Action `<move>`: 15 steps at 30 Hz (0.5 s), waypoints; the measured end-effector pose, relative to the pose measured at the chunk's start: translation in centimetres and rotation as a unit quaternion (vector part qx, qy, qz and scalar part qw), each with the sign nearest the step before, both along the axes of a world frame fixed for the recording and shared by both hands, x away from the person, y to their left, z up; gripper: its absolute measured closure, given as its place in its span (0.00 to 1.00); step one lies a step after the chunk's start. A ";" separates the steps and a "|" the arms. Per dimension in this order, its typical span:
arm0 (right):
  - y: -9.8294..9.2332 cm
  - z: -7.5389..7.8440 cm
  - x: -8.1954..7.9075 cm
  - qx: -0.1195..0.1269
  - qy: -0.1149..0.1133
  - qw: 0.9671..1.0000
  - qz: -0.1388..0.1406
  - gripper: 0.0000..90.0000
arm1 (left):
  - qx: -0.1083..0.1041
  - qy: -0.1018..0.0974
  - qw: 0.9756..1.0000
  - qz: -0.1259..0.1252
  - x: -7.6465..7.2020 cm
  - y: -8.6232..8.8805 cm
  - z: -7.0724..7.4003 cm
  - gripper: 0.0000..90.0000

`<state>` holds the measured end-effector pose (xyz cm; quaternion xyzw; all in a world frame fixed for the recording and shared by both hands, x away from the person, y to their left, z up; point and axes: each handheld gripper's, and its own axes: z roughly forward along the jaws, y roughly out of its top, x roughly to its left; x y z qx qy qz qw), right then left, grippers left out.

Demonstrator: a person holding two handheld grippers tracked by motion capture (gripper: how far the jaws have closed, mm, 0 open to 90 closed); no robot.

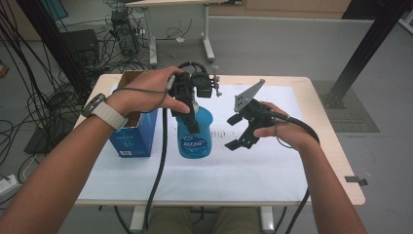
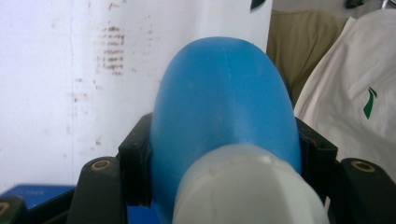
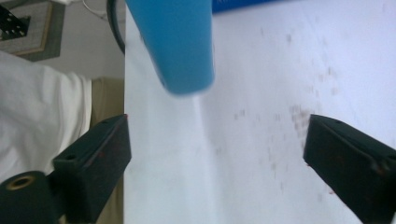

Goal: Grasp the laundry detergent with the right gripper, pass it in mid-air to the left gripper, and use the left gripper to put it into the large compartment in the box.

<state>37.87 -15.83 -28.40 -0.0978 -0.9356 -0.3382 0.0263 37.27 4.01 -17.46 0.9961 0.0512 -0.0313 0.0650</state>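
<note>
Pinching blue bottle, left tongs hide neck; right tongs spread, empty.

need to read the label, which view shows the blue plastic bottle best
The high view: the blue plastic bottle stands whole on the white sheet, label facing the camera, its top held in the left claw. The left gripper view gives a blurred close-up of its shoulder; the right gripper view catches its plain lower body.

A light wooden bench is carrying a white sheet that is covering most of its top and showing faint brownish smudges near the middle. A blue spray bottle is standing upright on the sheet, and an open blue box is standing just beside it at the sheet's left edge.
</note>
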 end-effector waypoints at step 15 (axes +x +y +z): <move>-4.6 1.2 0.1 -0.126 0.022 0.989 -0.072 0.05 | 0.027 -0.024 0.996 0.077 -0.2 -0.2 1.9 0.42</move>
